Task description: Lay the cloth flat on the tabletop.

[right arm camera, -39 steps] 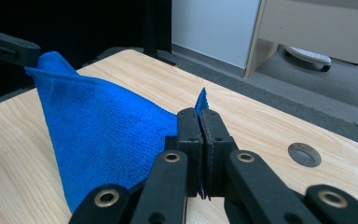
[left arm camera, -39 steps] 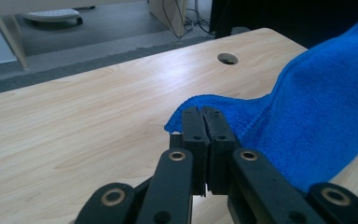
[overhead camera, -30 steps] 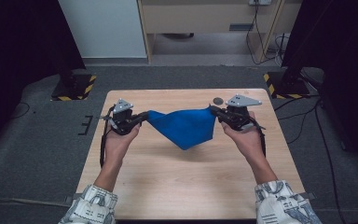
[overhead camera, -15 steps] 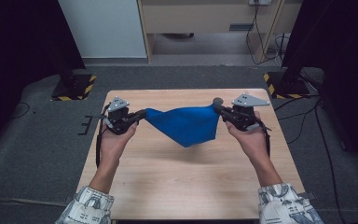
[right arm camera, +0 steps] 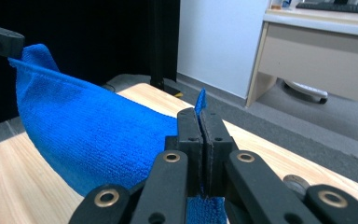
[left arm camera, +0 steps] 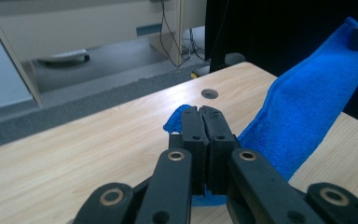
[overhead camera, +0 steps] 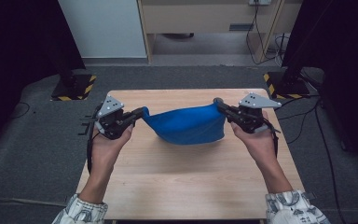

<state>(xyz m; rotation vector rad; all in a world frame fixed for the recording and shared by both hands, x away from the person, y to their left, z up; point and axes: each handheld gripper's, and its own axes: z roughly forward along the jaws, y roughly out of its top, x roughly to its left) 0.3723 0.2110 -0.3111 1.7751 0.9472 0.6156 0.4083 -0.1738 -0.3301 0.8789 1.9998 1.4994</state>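
a blue cloth hangs stretched between the two tools above the middle of the wooden counter, sagging in a soft curve whose lowest part lies toward the right. whether that low edge touches the wood is not clear from the high view.

the left tool sits at the left side of the counter and points right; its jaws are pressed together on the left corner of the cloth. in the left gripper view the left tool shows a small tuft of blue poking out past the tips, and the cloth runs up and away to the far right, where the other tool's dark tip holds it.

the right tool sits at the right side and points left, jaws likewise clamped on the cloth's right corner. in the right gripper view the right tool has a thin blue point standing up between the tips, and the cloth spreads off to the left.

a small round dark hole is set in the counter near its far edge. both hands hold the tools clear of the wood.
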